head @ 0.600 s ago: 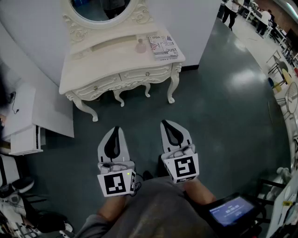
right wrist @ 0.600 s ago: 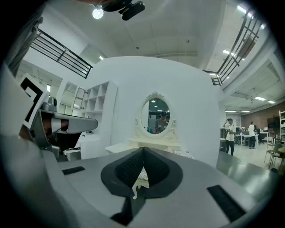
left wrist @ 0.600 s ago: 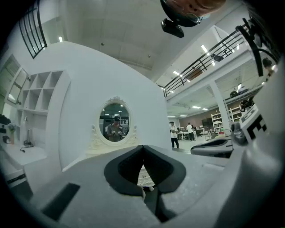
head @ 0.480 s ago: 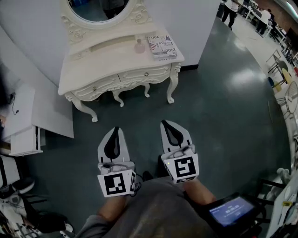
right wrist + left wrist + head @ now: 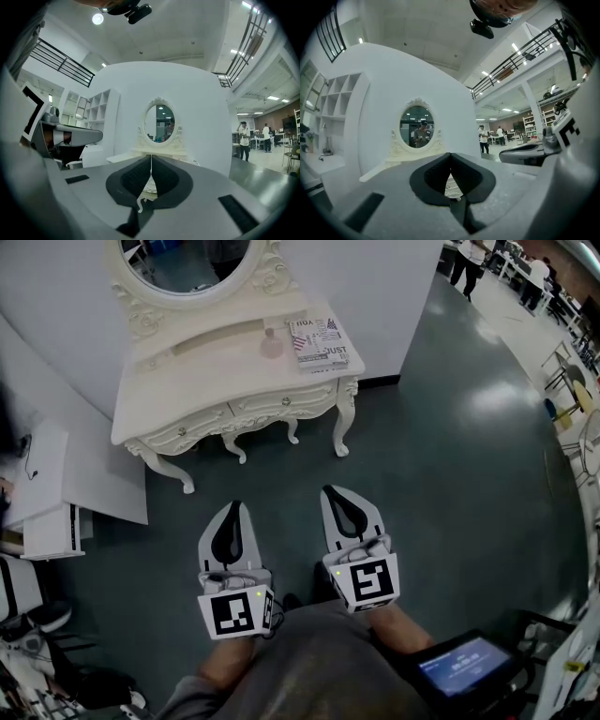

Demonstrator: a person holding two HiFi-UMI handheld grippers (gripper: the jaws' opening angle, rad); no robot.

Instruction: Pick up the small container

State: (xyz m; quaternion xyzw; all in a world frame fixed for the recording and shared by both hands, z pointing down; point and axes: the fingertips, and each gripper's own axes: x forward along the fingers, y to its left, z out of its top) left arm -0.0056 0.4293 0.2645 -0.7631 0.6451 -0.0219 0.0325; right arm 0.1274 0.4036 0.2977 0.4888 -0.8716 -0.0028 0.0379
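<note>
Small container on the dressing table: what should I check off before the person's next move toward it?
1. Small container in sight on the dressing table: ok.
2. Container upright: cannot tell, too small in the head view.
3. Jaws open for a grasp: not ok. The left gripper and right gripper are both shut, with nothing held.
4. Grippers at the table: not ok, both are over the floor, short of it.
5. Room beside the container: ok, the magazine appears apart from it.
</note>
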